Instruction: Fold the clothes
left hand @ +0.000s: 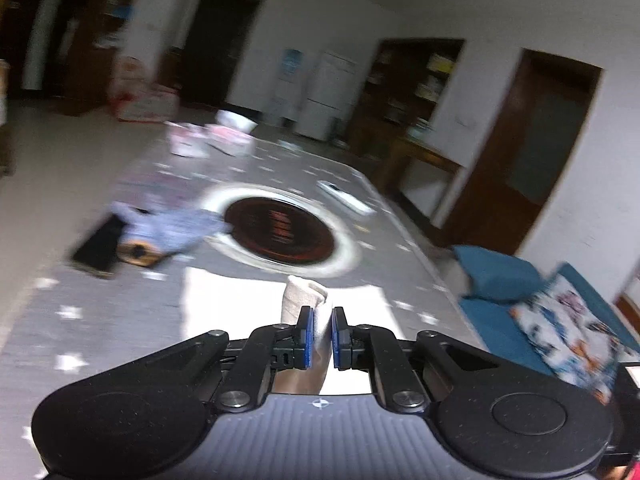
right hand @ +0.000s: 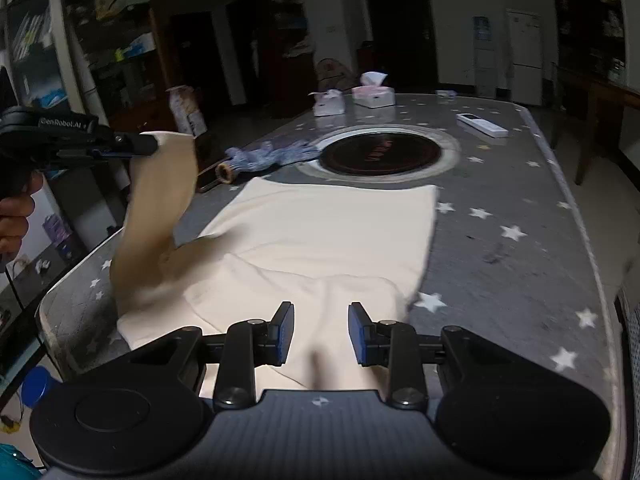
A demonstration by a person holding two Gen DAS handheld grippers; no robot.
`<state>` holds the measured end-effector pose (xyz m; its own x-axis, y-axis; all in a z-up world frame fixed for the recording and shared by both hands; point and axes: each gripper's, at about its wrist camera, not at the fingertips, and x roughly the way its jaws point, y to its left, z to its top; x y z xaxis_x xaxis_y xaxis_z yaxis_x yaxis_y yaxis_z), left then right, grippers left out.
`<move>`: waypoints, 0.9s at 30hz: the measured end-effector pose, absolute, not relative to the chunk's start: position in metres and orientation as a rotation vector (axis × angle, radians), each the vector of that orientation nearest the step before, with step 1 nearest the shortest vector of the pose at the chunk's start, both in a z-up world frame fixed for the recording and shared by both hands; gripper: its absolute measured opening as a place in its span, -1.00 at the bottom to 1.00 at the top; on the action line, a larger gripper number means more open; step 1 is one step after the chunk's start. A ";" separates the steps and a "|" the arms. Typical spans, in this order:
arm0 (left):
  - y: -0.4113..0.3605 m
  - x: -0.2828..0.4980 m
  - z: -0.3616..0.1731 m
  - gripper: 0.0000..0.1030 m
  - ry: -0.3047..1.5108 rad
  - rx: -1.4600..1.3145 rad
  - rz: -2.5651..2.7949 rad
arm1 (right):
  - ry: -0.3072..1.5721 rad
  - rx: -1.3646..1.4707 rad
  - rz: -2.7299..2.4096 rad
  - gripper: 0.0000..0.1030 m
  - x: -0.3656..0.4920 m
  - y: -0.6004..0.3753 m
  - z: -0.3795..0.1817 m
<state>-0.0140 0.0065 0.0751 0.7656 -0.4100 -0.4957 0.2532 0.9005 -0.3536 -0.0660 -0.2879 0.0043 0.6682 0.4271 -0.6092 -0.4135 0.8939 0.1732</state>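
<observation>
The bench [right hand: 520, 216] carried a cream garment [right hand: 320, 232] spread just before the round dark plate [right hand: 382, 154]; the left tongs [left hand: 320, 334] were clamped on its lifted sleeve [right hand: 164, 200], beside the garment; the right tongs [right hand: 321, 332] hung apart above its near edge.

Your cream garment [right hand: 320, 232] lies mostly flat on the star-patterned table [right hand: 520, 240], near the front edge. Its sleeve [right hand: 160, 208] is lifted clear on the left, hanging in a limp strip, pinched in your left gripper [left hand: 320, 332].
</observation>
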 end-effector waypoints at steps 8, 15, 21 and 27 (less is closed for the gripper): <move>-0.078 -0.003 0.049 -0.81 0.688 -0.249 -0.586 | 0.682 0.071 0.416 -0.44 -0.074 -0.324 0.001; -0.108 0.000 0.018 -0.79 0.763 -0.235 -0.665 | 0.703 0.107 0.366 -0.44 -0.069 -0.341 -0.011; -0.114 -0.009 0.006 -0.29 0.750 -0.062 -0.674 | 0.706 0.109 0.367 -0.44 -0.066 -0.341 -0.012; -0.130 -0.019 -0.018 -0.21 0.775 0.089 -0.657 | 0.723 0.114 0.367 -0.44 -0.060 -0.337 -0.017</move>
